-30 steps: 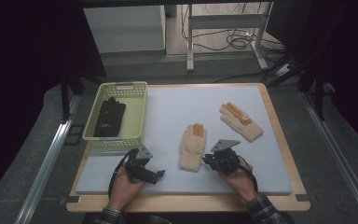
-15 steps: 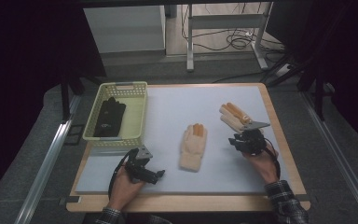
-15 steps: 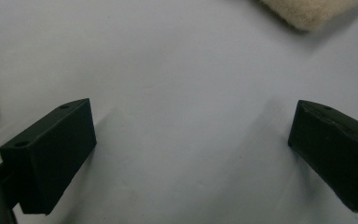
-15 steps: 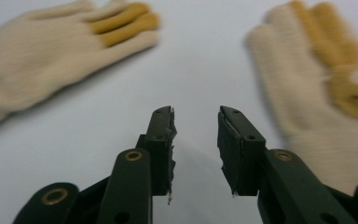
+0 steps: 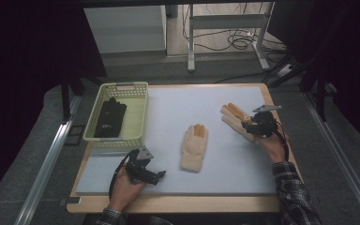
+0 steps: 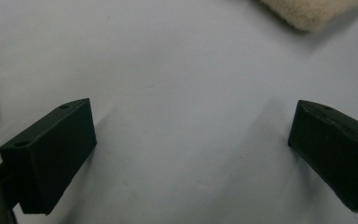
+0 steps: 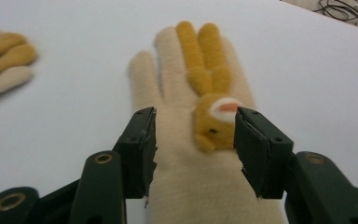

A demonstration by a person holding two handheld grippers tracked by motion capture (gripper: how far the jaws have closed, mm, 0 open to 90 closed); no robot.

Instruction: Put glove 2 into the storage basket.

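Black jaws, right gripper: parted and just been opening, one jaw on each side of the cream glove's cuff end; pads not pressing, so nothing gripped.
Judged purpose: jaws straddle the glove body to close on it for a lift.
Cream glove, position: flat on the desk near its right edge, orange fingers toward the far right corner; a small animal face is sewn on its back.
Left gripper: jaws spread wide over bare surface near the front left corner, holding nothing; apparently parked while the other hand works.
Second cream glove: flat at mid-desk, well apart from the first.
Yellow basket: at the far left corner, black gloves inside; likely the collection point.
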